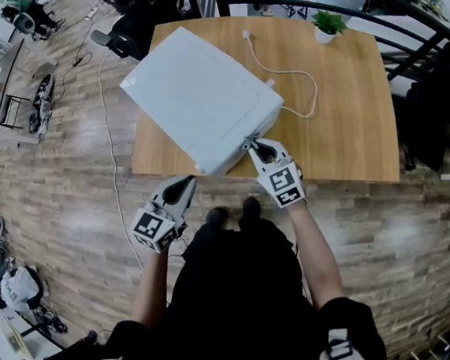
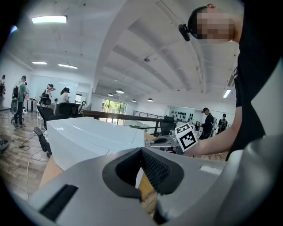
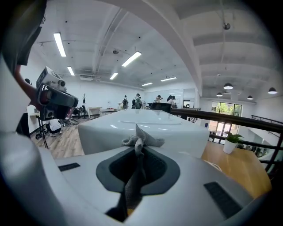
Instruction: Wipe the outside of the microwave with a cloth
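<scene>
A white microwave (image 1: 200, 98) sits at the front left of a wooden table (image 1: 351, 108), turned at an angle. My right gripper (image 1: 252, 145) is shut on a grey cloth (image 3: 140, 142) and holds it against the microwave's near right side, by its front corner. The cloth's tuft pokes out past the jaws towards the white body (image 3: 146, 126). My left gripper (image 1: 183, 184) hangs below the table's front edge, apart from the microwave (image 2: 88, 134). Its jaws are together with nothing between them.
The microwave's white power cord (image 1: 294, 75) loops across the table behind it. A small potted plant (image 1: 329, 25) stands at the table's far edge. Black chairs (image 1: 134, 16) and a dark railing stand beyond the table. A cable (image 1: 112, 156) trails over the wooden floor at left.
</scene>
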A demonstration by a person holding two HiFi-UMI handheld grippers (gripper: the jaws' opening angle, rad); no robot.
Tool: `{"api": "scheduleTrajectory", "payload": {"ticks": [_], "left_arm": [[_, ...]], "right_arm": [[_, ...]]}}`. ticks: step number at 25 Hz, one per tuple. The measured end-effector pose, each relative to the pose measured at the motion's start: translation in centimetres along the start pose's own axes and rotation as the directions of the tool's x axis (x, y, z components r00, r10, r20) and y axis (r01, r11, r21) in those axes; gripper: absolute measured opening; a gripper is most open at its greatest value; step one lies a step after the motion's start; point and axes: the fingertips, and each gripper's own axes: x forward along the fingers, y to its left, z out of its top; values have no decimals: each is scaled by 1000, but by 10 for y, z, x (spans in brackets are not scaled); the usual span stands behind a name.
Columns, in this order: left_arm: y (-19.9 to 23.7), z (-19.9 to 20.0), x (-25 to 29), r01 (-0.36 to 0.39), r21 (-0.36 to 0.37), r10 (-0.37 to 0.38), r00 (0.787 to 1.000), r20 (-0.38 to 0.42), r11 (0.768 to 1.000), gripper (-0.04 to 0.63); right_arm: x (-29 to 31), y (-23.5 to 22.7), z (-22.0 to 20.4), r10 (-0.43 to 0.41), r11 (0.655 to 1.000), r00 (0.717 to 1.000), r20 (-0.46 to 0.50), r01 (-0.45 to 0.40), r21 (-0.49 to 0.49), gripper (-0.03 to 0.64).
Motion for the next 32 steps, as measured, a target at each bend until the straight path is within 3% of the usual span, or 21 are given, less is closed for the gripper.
{"api": "scheduleTrajectory", "payload": {"ticks": [20, 32], "left_arm": [[-2, -11, -18, -89, -20, 89, 996, -13, 996, 0], [4, -20, -29, -137, -34, 137, 990, -15, 990, 0]], "right_arm": [[1, -95, -15, -119, 993, 992, -50, 119, -6, 21], [7, -117, -28, -146, 989, 986, -84, 145, -26, 21]]}}
